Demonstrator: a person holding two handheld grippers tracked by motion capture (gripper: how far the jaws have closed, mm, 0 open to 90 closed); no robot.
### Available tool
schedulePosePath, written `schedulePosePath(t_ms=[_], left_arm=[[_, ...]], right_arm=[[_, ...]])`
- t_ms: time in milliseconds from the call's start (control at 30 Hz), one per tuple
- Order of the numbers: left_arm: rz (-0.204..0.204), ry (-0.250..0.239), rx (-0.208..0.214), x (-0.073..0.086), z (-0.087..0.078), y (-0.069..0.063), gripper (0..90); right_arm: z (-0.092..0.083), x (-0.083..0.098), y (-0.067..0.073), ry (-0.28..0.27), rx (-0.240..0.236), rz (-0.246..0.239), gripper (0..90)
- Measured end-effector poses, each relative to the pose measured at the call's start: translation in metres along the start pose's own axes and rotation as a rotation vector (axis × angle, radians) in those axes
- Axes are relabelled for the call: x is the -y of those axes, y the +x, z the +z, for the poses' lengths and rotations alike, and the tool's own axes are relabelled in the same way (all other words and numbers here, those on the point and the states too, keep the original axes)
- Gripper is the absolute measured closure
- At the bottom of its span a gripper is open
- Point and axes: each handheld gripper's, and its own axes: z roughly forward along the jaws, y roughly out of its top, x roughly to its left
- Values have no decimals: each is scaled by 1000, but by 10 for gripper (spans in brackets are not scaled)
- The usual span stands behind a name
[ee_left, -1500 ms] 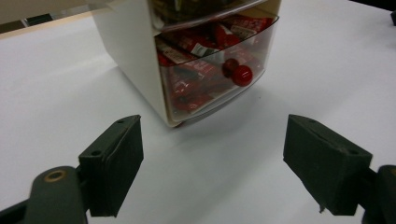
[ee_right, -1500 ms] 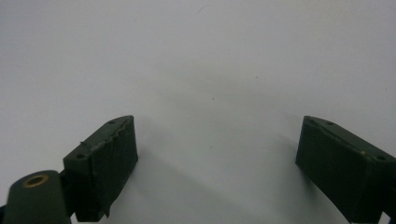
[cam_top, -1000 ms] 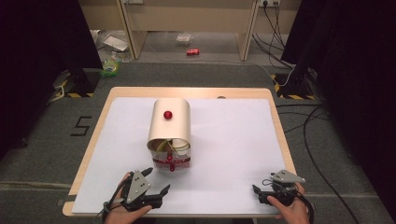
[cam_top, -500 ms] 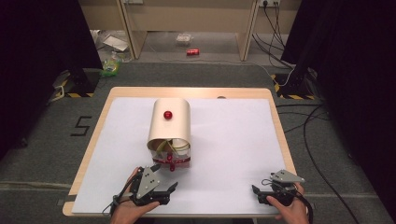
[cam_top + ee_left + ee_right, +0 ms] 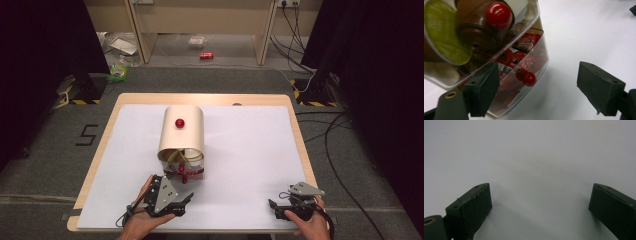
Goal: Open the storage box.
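Here the left tongs (image 5: 186,199) stand released just in front of the clear drawer (image 5: 529,62) of red packets, its red knob (image 5: 529,78) between the jaws, untouched. The beige container (image 5: 182,131) sits mid-desk (image 5: 250,150). Right tongs (image 5: 272,206) rest released, well apart.

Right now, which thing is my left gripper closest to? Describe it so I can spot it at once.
Find the beige arched cover in the middle of the white table. At its open end nearest you sits a clear drawer full of red packets. Aim for the small red ball knob on the drawer front, lower than the larger red knob.
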Motion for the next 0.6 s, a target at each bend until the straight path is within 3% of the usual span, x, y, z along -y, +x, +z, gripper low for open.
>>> schedulePosePath(t_ms=[33,67,233,333,467,600], left_arm=[[0,0,0,0,0,0,183],[30,11,-10,0,3,-2,184],[87,38,-39,0,7,-5,190],[101,44,-43,0,7,-5,193],[179,65,-73,-1,9,-12,191],[224,78,-79,-5,13,-16,189]], right_arm=[[0,0,0,-1,0,0,48],[0,0,0,1,0,0,46],[0,0,0,1,0,0,43],[0,0,1,3,-1,5,42],[0,0,1,3,0,5,42],[0,0,1,3,0,4,41]])
